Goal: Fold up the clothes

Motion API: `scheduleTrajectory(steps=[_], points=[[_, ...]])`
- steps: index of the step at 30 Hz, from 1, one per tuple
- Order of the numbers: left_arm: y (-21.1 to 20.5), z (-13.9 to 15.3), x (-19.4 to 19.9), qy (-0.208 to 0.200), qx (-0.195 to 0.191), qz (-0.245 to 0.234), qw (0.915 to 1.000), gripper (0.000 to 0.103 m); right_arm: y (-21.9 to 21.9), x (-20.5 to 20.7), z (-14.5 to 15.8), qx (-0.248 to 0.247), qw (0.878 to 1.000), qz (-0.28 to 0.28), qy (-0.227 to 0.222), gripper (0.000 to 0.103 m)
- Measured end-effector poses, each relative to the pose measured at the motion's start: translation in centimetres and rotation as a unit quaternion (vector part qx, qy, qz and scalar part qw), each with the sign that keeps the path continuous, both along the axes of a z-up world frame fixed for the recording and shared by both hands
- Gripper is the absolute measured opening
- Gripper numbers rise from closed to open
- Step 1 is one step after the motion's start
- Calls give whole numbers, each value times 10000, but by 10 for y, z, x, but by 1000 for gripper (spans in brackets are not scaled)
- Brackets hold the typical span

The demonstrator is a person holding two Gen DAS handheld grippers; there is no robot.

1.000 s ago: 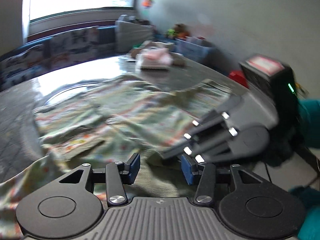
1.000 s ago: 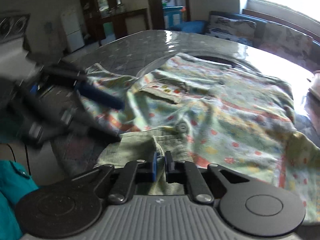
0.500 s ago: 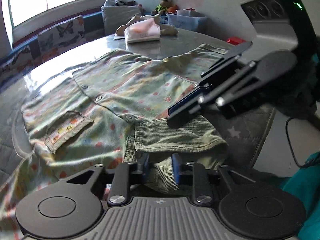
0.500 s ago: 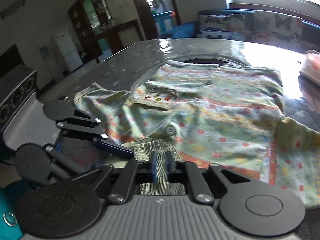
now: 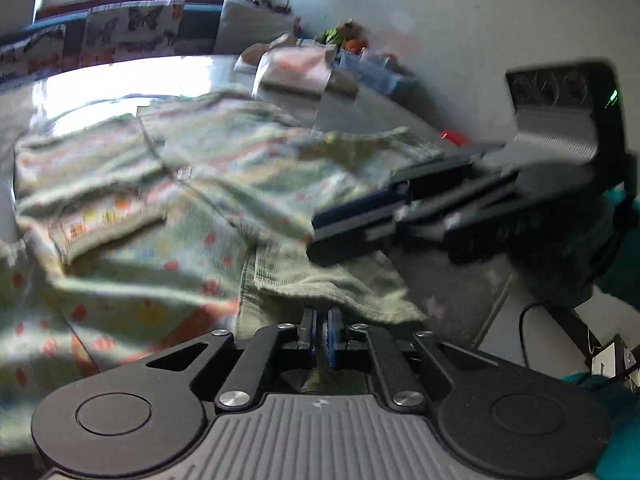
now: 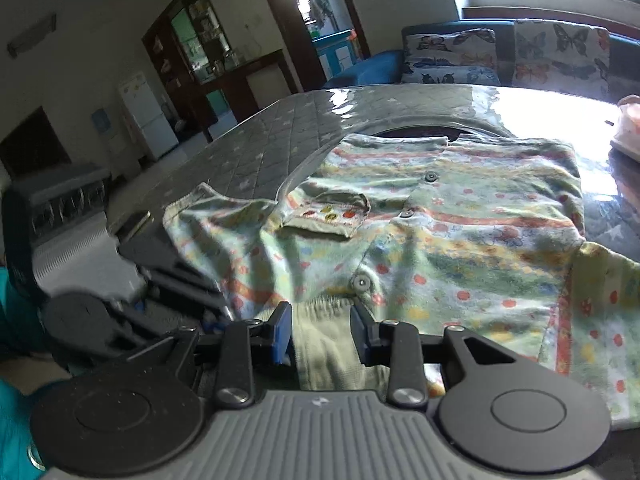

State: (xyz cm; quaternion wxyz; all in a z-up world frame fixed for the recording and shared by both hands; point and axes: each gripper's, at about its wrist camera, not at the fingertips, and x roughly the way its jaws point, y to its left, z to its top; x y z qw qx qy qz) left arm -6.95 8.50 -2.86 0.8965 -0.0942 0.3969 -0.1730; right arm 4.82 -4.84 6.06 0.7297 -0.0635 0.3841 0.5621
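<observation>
A green shirt with coloured dots, buttons and a chest pocket lies spread on the table. Its ribbed green band points toward me at the near edge. My left gripper is shut on that band, and cloth shows above and below the pads. My right gripper is opening, with the ribbed band lying between its blue pads, which do not press on it. In the left wrist view the right gripper hovers over the shirt's right side. The left gripper shows blurred beside the shirt.
A folded pink and white pile sits at the table's far side. The table's grey quilted cover runs left of the shirt. A sofa with butterfly cushions stands beyond the table. The table edge drops off to the right.
The left gripper has sunk and shut onto the ribbed band. The right gripper, shut on that band before, has spread its jaws.
</observation>
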Motion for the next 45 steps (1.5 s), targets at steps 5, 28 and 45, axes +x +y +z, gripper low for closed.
scheduleTrajectory(steps=[5, 28, 45], points=[[-3, 5, -8, -70, 90, -273, 9996, 15, 19, 7, -10, 66, 10000, -4, -13, 32], [105, 6, 42, -97, -62, 1903, 9816, 54, 11, 43, -28, -746, 9864, -927, -1138, 59], [121, 6, 45, 134, 228, 1808, 9832, 53, 23, 132, -25, -1095, 9764, -1557, -1017, 60]])
